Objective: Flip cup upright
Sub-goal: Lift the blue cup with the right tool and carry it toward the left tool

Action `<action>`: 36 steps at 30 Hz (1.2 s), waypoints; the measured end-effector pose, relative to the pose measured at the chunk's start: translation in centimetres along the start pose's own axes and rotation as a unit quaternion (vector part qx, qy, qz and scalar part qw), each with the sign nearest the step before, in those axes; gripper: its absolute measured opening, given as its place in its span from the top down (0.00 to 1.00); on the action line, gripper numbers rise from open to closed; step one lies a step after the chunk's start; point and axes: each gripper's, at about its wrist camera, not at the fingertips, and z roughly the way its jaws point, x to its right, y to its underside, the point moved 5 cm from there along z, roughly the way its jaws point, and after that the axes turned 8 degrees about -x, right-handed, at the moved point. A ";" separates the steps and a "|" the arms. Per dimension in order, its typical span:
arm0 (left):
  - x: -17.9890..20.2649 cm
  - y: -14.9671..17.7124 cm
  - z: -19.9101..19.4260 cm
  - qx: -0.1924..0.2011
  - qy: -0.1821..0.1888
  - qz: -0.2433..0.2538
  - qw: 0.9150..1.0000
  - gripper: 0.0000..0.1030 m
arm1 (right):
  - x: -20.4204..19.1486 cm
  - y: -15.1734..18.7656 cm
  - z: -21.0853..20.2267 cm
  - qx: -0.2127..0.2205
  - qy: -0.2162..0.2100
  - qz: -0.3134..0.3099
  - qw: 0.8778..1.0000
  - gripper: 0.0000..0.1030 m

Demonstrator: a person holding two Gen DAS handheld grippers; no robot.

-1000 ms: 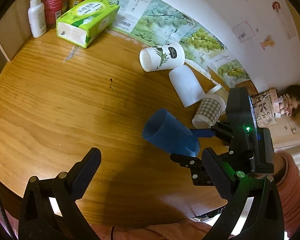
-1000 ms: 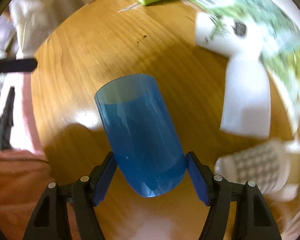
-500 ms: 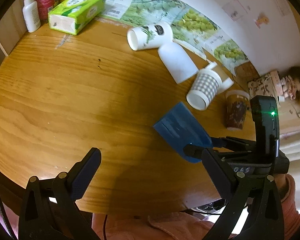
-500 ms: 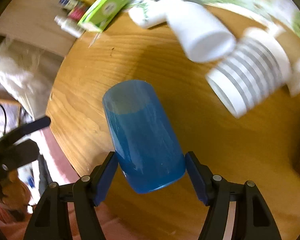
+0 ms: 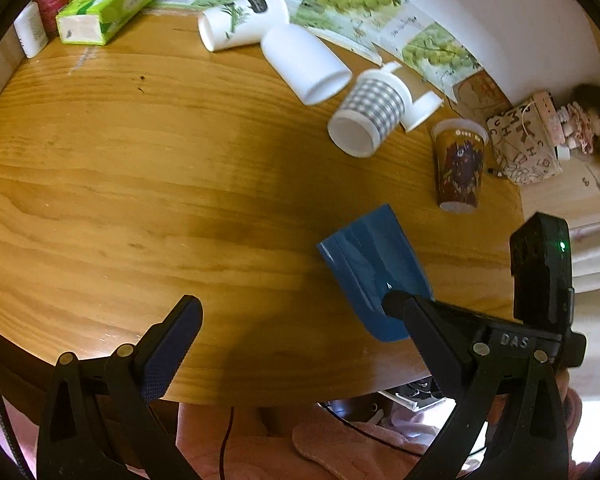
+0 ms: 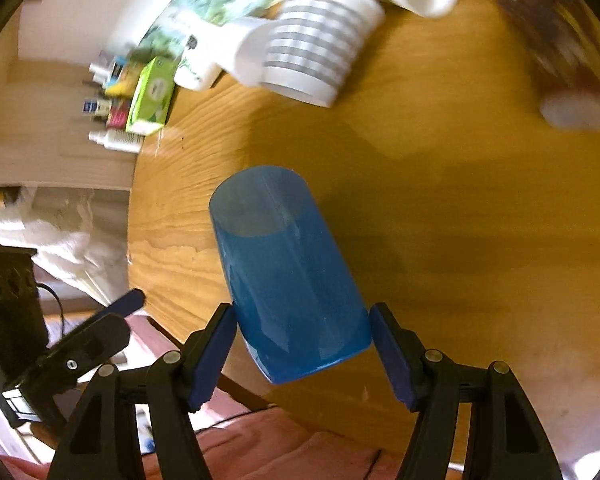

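The blue cup (image 6: 288, 276) is gripped near its base by the right claw (image 6: 302, 354), whose two blue-padded fingers are pressed against its sides. The cup is held tilted above the wooden desk (image 5: 148, 168), its open mouth turned away from the right wrist camera and toward the desk's left edge. In the left wrist view the same cup (image 5: 374, 270) is seen near the front right edge of the desk, with the right claw (image 5: 396, 304) closed on its lower end. Whether the cup touches the desk cannot be told.

The left claw (image 5: 296, 316) is held wide open and grips nothing; it hangs over the near edge of the desk.

Further back on the desk several other cups are seen. A white cup with a leaf print (image 5: 242, 20) and a plain white cup (image 5: 306, 64) lie on their sides, touching each other. A checked cup (image 5: 370, 114) lies on its side just beside them (its mouth faces the camera). A brown printed cup (image 5: 458, 166) stands mouth down to the right. A green tissue box (image 5: 108, 4) lies at the back left.
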 end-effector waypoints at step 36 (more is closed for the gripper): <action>6.0 1.4 5.5 -0.057 -0.046 0.024 0.997 0.02 | 5.5 5.0 -0.9 0.015 -0.067 0.040 0.997 0.33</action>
